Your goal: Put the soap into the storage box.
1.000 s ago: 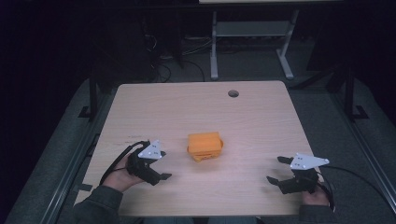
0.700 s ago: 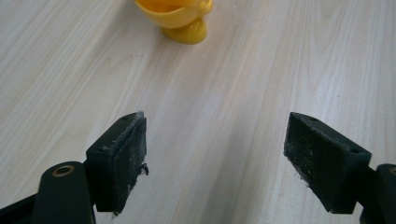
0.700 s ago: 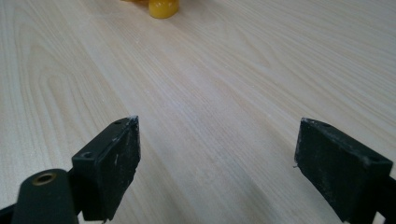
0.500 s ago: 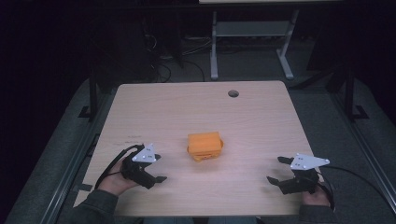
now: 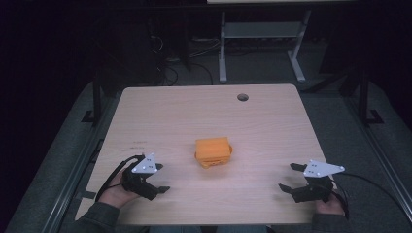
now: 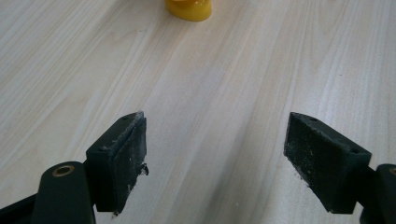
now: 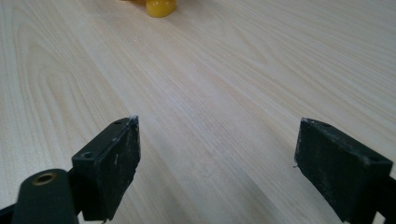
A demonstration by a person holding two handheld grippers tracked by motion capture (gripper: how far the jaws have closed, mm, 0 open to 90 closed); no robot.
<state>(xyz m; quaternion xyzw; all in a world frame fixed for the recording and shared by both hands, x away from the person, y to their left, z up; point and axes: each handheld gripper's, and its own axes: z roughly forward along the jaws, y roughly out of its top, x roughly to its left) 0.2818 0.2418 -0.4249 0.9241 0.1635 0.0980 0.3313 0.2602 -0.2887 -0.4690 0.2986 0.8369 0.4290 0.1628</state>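
Your left gripper rests low over the table, to the left of the orange block and nearer to your edge of the table than the block is. Your left hand holds it from behind. Its jaws stand wide apart and they hold nothing. In the left gripper view you see bare wood between the two pads, and the orange block lies far ahead of them, at the top edge, a little to the left of the gap.

The orange block sits near the middle of the table, well apart from both grippers. A round hole is in the tabletop beyond the block, toward the far edge.

Your right gripper is to the right of the block, also close to your edge. Its jaws are wide apart too and grip nothing. In the right gripper view the block shows far ahead, left of the gap.
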